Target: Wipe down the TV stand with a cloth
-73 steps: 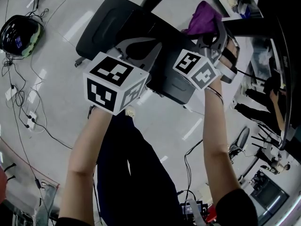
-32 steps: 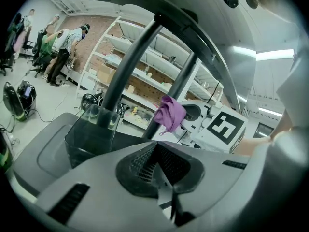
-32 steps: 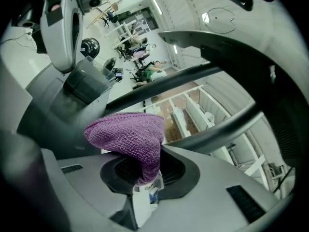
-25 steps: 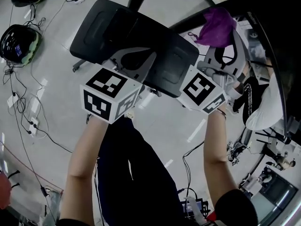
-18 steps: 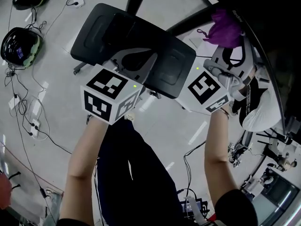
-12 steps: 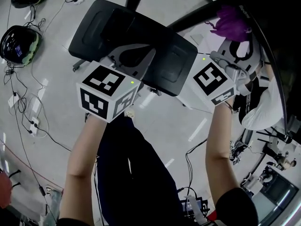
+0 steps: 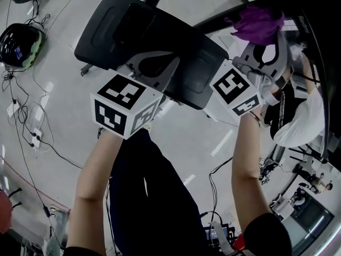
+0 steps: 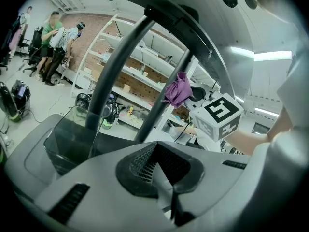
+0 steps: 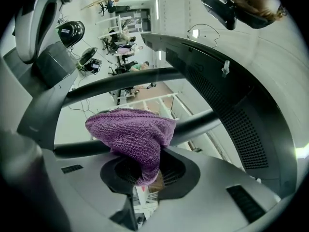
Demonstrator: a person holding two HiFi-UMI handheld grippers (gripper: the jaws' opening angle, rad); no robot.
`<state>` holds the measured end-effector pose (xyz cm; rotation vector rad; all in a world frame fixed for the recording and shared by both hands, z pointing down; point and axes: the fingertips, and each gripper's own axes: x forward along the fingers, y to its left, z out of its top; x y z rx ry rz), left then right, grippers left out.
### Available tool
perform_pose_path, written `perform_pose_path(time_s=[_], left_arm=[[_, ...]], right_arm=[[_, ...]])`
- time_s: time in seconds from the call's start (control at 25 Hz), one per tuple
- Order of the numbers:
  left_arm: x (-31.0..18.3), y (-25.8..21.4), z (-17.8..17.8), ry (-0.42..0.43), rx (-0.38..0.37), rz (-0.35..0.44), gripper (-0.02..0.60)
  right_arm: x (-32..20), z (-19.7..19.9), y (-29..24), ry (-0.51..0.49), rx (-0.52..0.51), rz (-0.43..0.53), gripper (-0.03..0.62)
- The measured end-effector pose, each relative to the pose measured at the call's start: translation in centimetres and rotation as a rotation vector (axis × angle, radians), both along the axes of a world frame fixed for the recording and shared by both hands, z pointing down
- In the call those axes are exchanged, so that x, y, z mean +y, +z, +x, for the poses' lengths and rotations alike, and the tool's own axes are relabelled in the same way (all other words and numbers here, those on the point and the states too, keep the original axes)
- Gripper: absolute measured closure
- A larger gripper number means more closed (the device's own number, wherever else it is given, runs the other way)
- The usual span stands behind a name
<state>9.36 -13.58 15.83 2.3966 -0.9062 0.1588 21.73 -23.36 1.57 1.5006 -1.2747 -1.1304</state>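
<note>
No print can be read. The small white lettering on the black frame edge [image 7: 314, 47] at the head view's upper right is too small, and the marker cubes [image 7: 125, 108] carry only black-and-white squares.

Nearest, the left gripper [image 7: 157, 68] [image 8: 166, 187] has its jaws closed together on nothing, over the flat base plate [image 7: 128, 28] of the black TV stand [image 8: 113, 76]. The right gripper [image 7: 264, 46] [image 9: 145, 178] pinches a purple terry cloth [image 7: 256, 21] [image 9: 130, 132], bunched above its jaws.

Against three seconds ago, cloth and right gripper sit further toward the upper right, off the plate and by the stand's slanted dark tube [image 7: 218, 17] [image 9: 96, 93]. Whether cloth touches tube I cannot tell.

Beyond, cables [image 7: 32, 135] and a black-and-green helmet [image 7: 18, 36] lie on the pale floor [image 7: 58, 89] at left. White shelving [image 8: 145, 76] stands behind in the left gripper view.
</note>
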Motion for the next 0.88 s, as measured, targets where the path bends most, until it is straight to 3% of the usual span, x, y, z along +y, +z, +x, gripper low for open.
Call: perform_pose_path(time_s=[0.88], left_arm=[[0.4, 5.1, 1.9, 0.005, 0.012, -0.077, 0.575]], right_arm=[[-0.6, 0.3, 11.9, -0.01, 0.012, -0.215, 0.506]])
